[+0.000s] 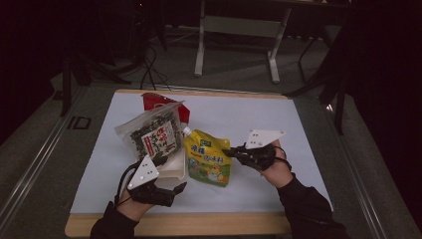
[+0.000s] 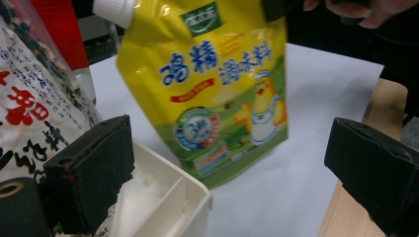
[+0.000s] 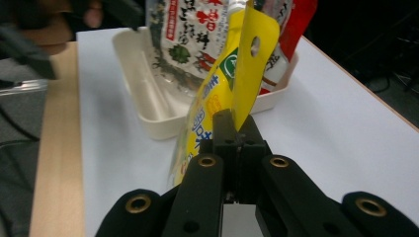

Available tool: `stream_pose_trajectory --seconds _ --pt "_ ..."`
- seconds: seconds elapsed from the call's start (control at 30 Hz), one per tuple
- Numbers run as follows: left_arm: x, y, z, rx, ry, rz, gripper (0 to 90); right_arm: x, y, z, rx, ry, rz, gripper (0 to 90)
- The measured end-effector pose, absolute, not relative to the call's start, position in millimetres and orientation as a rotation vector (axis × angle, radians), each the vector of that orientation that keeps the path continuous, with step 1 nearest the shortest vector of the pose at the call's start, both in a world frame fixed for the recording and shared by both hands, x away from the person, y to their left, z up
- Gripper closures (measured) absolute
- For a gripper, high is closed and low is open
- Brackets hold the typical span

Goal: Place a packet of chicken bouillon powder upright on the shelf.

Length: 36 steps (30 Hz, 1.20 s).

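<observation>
Dim floor and a pale stand leg lie beyond the table (image 1: 298, 219), which carries a white sheet (image 1: 278, 124). At its middle, the right gripper (image 1: 230, 151) has its jaws pressed together on the top edge of a yellow pouch (image 1: 208, 158), which hangs upright, its lower end at or just above the sheet. At 9 o'clock of the pouch sits a cream tray (image 1: 175, 172) already holding a seaweed bag (image 1: 152, 133) and, behind it at 12, a red bag (image 1: 155, 101). So two packs look stowed, and the pouch seems next to go in; it is lifted but not yet over the tray. The left gripper (image 1: 180, 187), jaws spread and holding nothing, waits at 6 o'clock of the tray, near its rim. Room left in the tray looks tight beside the tall seaweed bag, which could block the pouch.
</observation>
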State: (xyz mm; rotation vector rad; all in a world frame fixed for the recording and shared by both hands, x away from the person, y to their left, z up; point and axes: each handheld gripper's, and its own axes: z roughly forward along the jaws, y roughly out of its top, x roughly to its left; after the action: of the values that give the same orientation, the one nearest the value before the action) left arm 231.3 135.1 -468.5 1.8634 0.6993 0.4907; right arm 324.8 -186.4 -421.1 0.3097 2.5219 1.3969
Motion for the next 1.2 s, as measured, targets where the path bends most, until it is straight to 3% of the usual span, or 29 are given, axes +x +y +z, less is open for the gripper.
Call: stream_pose_trajectory --seconds 0.6,0.73,0.93,1.03,1.1,1.2 --pt "295 111 -458 1.934 0.654 0.417 18.6 313 -214 -431 0.217 2.587 1.424 90.0" --pt "308 109 -459 1.948 0.628 0.384 30.6 313 -216 -432 0.225 2.589 1.422 90.0" --pt "317 105 -461 1.981 0.591 0.311 56.4 316 -219 -435 0.262 2.581 1.417 89.5" --pt "313 104 -460 2.004 0.582 0.355 66.0 317 -220 -435 0.276 2.577 1.414 88.7" --pt "312 107 -459 1.994 0.575 0.336 75.0 320 -221 -436 0.302 2.575 1.423 84.8" --pt "308 106 -459 2.003 0.555 0.361 81.2 323 -221 -436 0.327 2.586 1.475 80.2"
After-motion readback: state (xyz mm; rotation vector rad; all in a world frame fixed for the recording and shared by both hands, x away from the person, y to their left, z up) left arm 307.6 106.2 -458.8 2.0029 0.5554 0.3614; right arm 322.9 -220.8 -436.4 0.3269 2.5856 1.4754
